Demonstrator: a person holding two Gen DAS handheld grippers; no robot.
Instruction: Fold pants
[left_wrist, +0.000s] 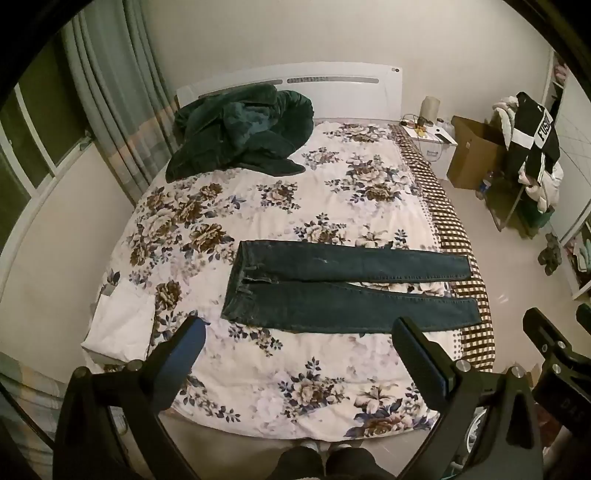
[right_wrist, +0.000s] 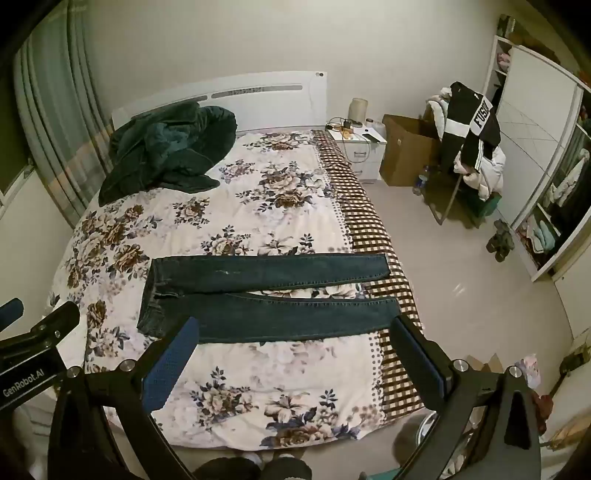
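While both hand-held grippers hang above the near edge of the bed (left_wrist: 332, 398), the pants (left_wrist: 343, 291) lie flat on the flowered cover, unfolded, ahead of and below both tools. No fold is made yet, by the look of the cloth.

Long axis: the pants run crosswise to the line of sight. The waistband (left_wrist: 236, 280) points toward the curtain (left_wrist: 110, 96) side. The two cuffs (left_wrist: 474, 291) point toward the checked border at the opposite edge of the bed. The legs lie side by side and spread slightly apart toward the cuffs, with a narrow strip of cover showing between them.

Left hand-held gripper (left_wrist: 299, 334): jaws spread wide, nothing held. Seen from its own camera, its fingers bracket the near leg, from just short of the waistband to about two thirds along the leg. It is the nearer tool to the waistband.

Right hand-held gripper (right_wrist: 295, 332): jaws spread wide, nothing held. Seen from its own camera, its right finger covers the cuff of the near leg, and its left finger overlaps the thigh. It is the nearer tool to the cuffs.

Neither tool touches the pants; both stand clear above the cover.

Judgement: the coming move turns on this split. The left tool suits the waistband end, the right tool suits the cuff end, and each must descend forward to reach the near leg's edge.

A dark green jacket (left_wrist: 240, 133) lies near the headboard, well apart from the pants.
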